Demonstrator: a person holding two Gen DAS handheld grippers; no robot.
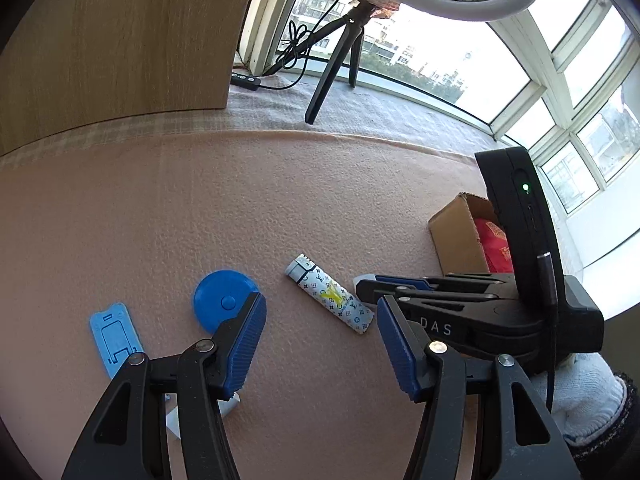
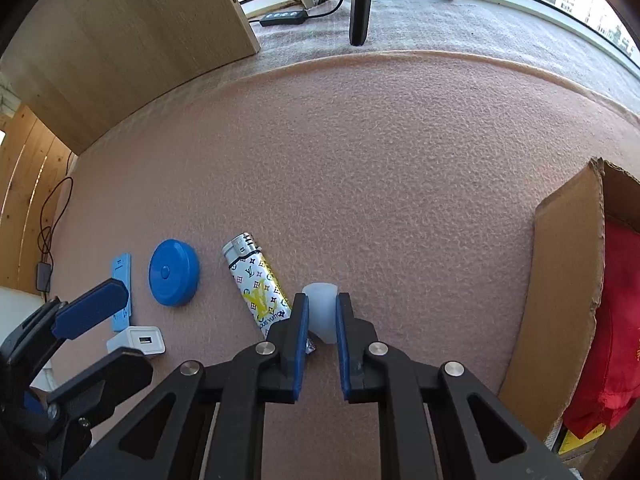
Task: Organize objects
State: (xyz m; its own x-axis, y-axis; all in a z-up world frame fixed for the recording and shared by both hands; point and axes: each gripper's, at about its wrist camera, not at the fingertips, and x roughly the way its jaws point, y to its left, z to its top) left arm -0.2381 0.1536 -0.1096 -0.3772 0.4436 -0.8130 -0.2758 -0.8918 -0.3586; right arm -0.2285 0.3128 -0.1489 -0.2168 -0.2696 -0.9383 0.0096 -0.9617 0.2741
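The right gripper (image 2: 320,320) has its jaws drawn close on either side of a small translucent white cap (image 2: 320,312), evidently pinching it; whether it is lifted off the mat cannot be told. This grip suits a carry to the cardboard box (image 2: 560,280) standing open on the right, which already holds something red.

The left gripper (image 1: 320,344) hangs wide open and empty above the pink mat (image 1: 280,200), apparently waiting its turn.

Just left of the cap lies the patterned lighter (image 2: 258,284). Further left are the blue round case (image 2: 174,272), the light-blue flat holder (image 2: 121,292) and, nearer, the white charger (image 2: 138,342). All lie loose, presumably awaiting sorting.
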